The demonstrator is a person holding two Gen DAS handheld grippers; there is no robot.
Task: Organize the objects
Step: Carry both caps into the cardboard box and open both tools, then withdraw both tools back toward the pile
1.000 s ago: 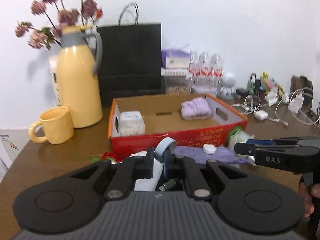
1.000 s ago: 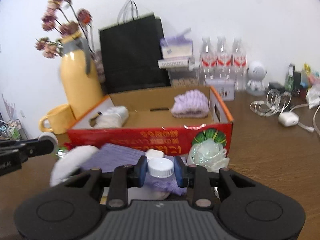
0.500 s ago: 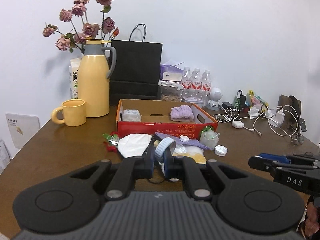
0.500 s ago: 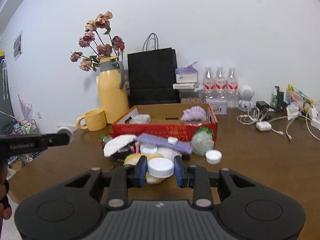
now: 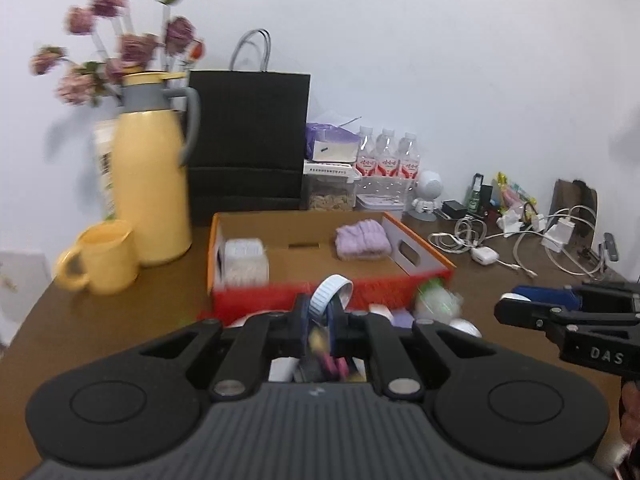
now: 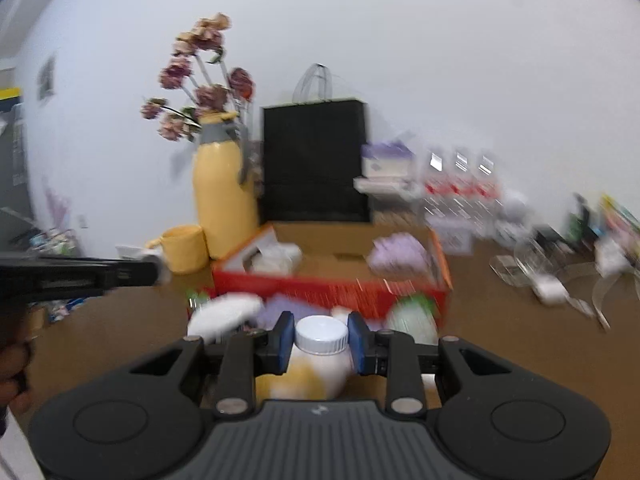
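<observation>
My left gripper (image 5: 322, 320) is shut on a white ribbed ring (image 5: 331, 296) that stands on edge above the fingertips. My right gripper (image 6: 322, 340) is shut on a white-capped bottle (image 6: 322, 334), with the blue pads at its neck. Both hang in front of the open red cardboard box (image 5: 280, 294) (image 6: 320, 286). In the box lie a purple knitted piece (image 5: 363, 240) (image 6: 396, 254) and a white wrapped pack (image 5: 245, 260). The right gripper (image 5: 516, 309) shows at the right of the left wrist view. The left gripper (image 6: 154, 272) shows at the left of the right wrist view.
Loose items lie before the box: a white cloth (image 6: 226, 312), a purple cloth (image 6: 280, 306), a green-white bundle (image 5: 438, 300). Left of the box stand a yellow jug (image 5: 154, 184) with flowers and a yellow mug (image 5: 106, 258). Behind it are a black paper bag (image 5: 248, 140) and water bottles (image 5: 386, 160). Cables (image 5: 520, 240) lie at the right.
Half a second ago both views were far back from the box; now both grippers are nearer it again, though not as close as a second ago. Both grips are unchanged.
</observation>
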